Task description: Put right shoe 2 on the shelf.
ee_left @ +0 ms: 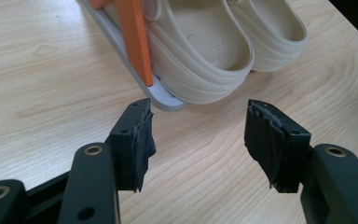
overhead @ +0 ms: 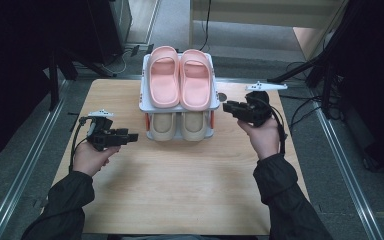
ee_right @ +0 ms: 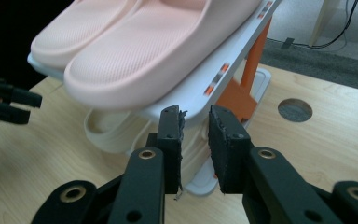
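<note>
A small two-tier shoe rack (overhead: pixel 143 104) with a white shelf and orange posts stands at the table's far middle. Pink slippers (overhead: pixel 180 77) lie on its top shelf and beige slippers (overhead: pixel 177 125) on the bottom one. My left gripper (overhead: pixel 132 136) is left of the rack's front, open wide; its jaws (ee_left: pixel 198 135) frame the beige slipper (ee_left: pixel 205 60) toe and the rack's base corner without touching. My right gripper (overhead: pixel 226 106) is level at the rack's right side. Its pads (ee_right: pixel 195 140) stand a narrow gap apart with nothing between them, just short of the white shelf edge (ee_right: pixel 200 93).
The wooden table (overhead: pixel 180 190) has a round hole (overhead: pixel 222 96) right of the rack. Metal rails run along both sides. Cables and dark stand legs (overhead: pixel 305 70) lie beyond the far right corner. The left gripper (ee_right: pixel 9 102) shows beyond the rack.
</note>
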